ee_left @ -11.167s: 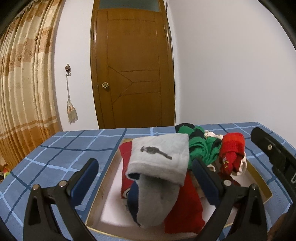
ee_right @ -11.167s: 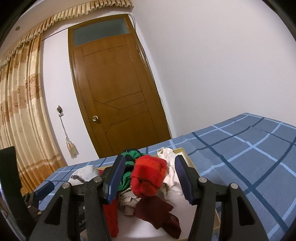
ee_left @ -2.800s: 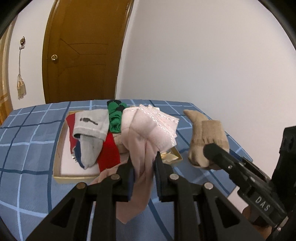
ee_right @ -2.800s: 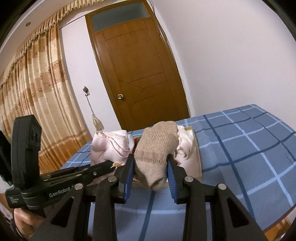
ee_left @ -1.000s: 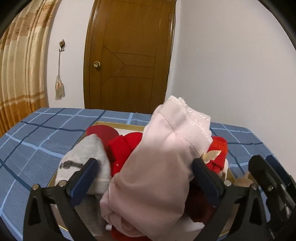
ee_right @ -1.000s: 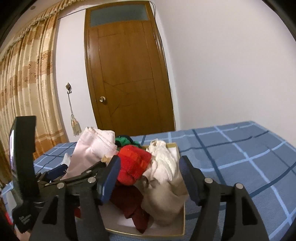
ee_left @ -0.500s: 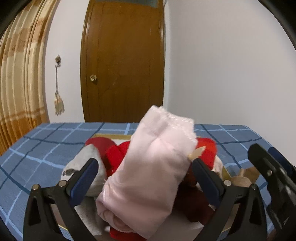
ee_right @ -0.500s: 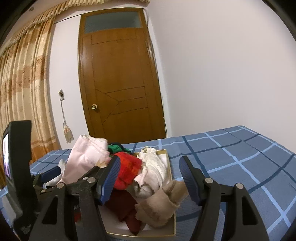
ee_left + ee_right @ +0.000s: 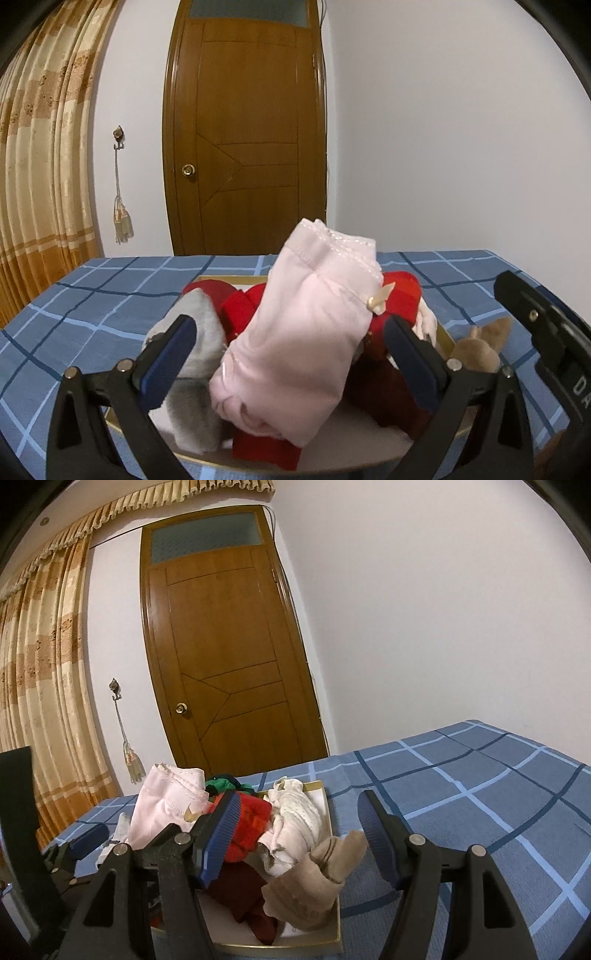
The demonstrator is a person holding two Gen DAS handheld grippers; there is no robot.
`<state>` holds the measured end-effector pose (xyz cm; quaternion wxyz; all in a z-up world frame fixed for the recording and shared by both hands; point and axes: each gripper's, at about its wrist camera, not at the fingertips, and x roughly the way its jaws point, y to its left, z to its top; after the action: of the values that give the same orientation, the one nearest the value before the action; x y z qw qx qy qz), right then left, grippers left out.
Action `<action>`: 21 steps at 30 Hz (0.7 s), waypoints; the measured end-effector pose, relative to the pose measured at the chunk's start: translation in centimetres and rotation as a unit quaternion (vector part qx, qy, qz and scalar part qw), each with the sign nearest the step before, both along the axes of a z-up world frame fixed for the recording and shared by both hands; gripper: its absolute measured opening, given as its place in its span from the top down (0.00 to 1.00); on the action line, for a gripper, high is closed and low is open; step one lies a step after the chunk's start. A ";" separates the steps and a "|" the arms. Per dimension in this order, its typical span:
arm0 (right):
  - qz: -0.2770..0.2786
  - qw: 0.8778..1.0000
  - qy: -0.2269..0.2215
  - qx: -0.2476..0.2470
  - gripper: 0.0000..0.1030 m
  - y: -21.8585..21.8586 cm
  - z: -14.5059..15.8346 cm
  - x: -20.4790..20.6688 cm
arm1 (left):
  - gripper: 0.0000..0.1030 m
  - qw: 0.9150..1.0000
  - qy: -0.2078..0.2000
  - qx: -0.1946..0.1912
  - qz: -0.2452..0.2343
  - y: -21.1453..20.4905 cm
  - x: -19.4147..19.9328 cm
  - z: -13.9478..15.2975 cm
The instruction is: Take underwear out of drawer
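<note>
Right view alone shows green garment (image 9: 221, 783); left view — grey sock (image 9: 201, 334).

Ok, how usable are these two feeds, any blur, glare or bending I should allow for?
Left wrist view: sharp, evenly lit, no glare; fisheye bows the door and darkens the corners. Right wrist view: just as sharp, the door leans and the curtain curves; soft shadow in the box.

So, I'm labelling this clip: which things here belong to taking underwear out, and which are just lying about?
Job:
- pink underwear
- shallow gold-rimmed box serving as the drawer
- left gripper, open
- right gripper, open

Lying about:
- beige sock
- grey sock
- red garment
- checked bedcover
</note>
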<state>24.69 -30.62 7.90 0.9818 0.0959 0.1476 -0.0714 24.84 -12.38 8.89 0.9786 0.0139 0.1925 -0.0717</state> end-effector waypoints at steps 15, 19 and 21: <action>0.003 0.997 -0.037 -0.068 0.34 3.1 0.8 -3.1 | 0.00 1.000 0.006 -0.001 0.004 1.8 -1.9 -0.2; 0.003 0.997 -0.038 -0.064 0.34 3.1 0.8 -3.4 | 0.00 1.000 0.010 -0.005 0.007 2.6 -2.2 -0.3; -0.003 0.998 -0.042 -0.055 0.34 2.8 0.9 -3.6 | 0.00 1.000 0.010 -0.008 0.010 2.9 -2.5 -0.3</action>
<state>21.05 -27.85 8.78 0.9907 0.0452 0.1017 -0.0780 22.35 -9.45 8.56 0.9773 0.0038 0.2020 -0.0633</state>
